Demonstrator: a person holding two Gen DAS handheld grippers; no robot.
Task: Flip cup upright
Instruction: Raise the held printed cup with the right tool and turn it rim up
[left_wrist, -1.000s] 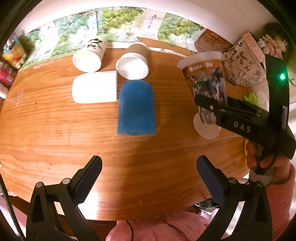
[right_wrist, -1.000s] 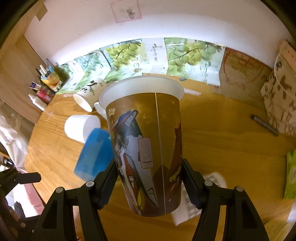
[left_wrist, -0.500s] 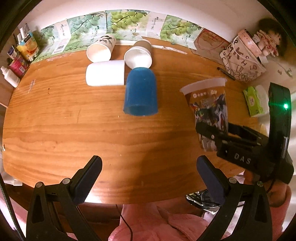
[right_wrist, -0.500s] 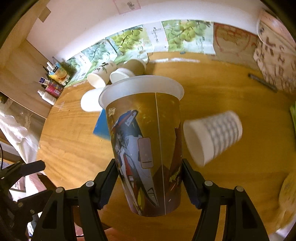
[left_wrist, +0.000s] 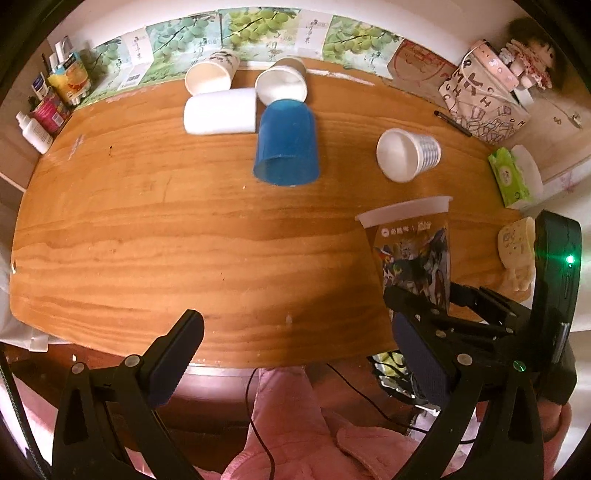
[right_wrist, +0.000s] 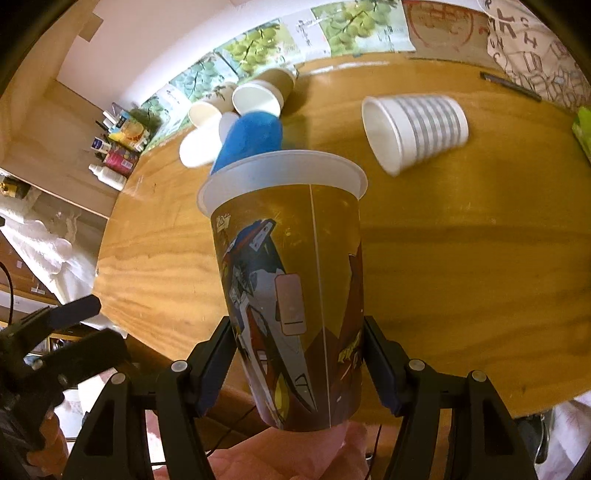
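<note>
Now | your right gripper (right_wrist: 297, 365) clamps the printed cup (right_wrist: 291, 295) low on its wall, rim up, above the table's (left_wrist: 184, 240) 5 o'clock edge, ready to set down | left gripper (left_wrist: 295, 354) fingers apart, empty | 5 cups lie toppled toward 12 o'clock.

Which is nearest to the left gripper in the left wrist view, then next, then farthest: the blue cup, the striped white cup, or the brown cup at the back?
1. Blue cup, lying on its side, centre of the table.
2. Striped white cup, on its side, to the right; close to the blue cup's rank.
3. Brown cup, at the back by the wall.
</note>
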